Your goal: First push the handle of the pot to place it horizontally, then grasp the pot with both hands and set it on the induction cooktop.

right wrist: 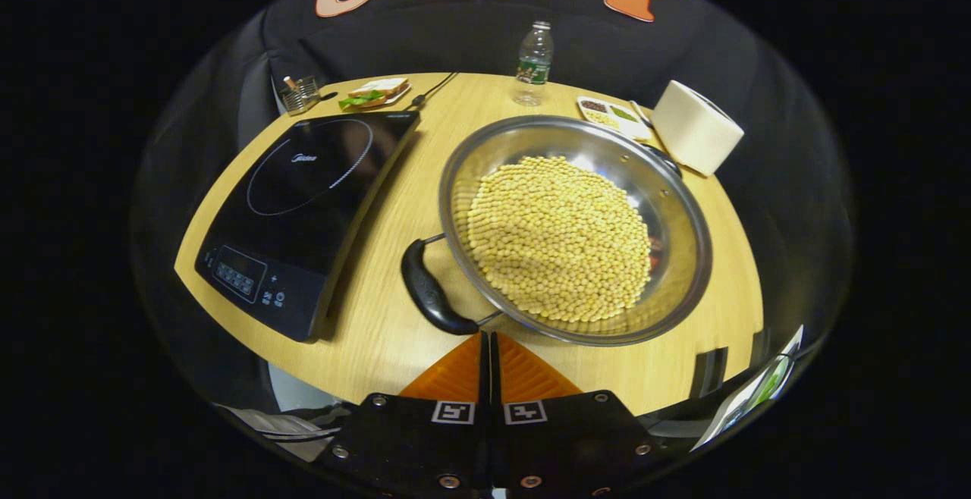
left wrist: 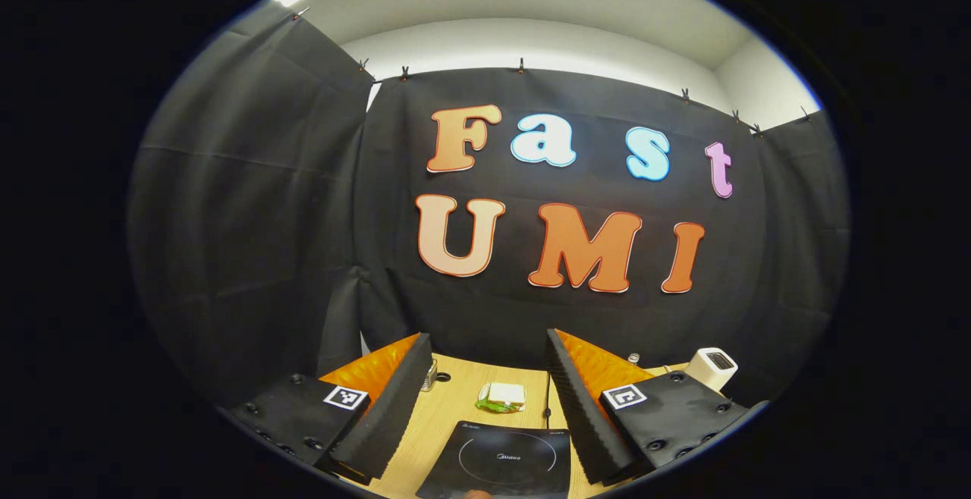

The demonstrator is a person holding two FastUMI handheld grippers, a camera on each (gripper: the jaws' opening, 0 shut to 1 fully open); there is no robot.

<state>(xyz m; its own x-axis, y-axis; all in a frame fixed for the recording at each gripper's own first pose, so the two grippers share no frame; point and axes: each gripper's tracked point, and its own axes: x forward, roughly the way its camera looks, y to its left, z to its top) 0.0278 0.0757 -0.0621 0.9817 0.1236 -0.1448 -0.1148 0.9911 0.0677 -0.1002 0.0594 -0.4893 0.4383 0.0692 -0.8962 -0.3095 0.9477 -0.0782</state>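
Left gripper view: the left gripper [left wrist: 485, 400] hangs spread wide above the bench's [left wrist: 447, 415] near edge, holding nothing; under it lies the flat, glossy induction cooktop [left wrist: 501, 457], bare.

Right gripper view: the right gripper [right wrist: 489, 351] is closed, empty, just short of the pot's moulded handle [right wrist: 432, 294]; the shiny round steel pot [right wrist: 576, 226] — heaped with small pale beans — sits beside the cooktop, so I judge nothing done yet.

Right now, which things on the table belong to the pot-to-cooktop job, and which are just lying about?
Job:
- round steel pot of yellow beans
- its black loop handle
- flat black induction cooktop

Lying about:
- clear plastic water bottle
- sandwich on a small plate
- white paper roll
- small divided snack tray
- wire holder
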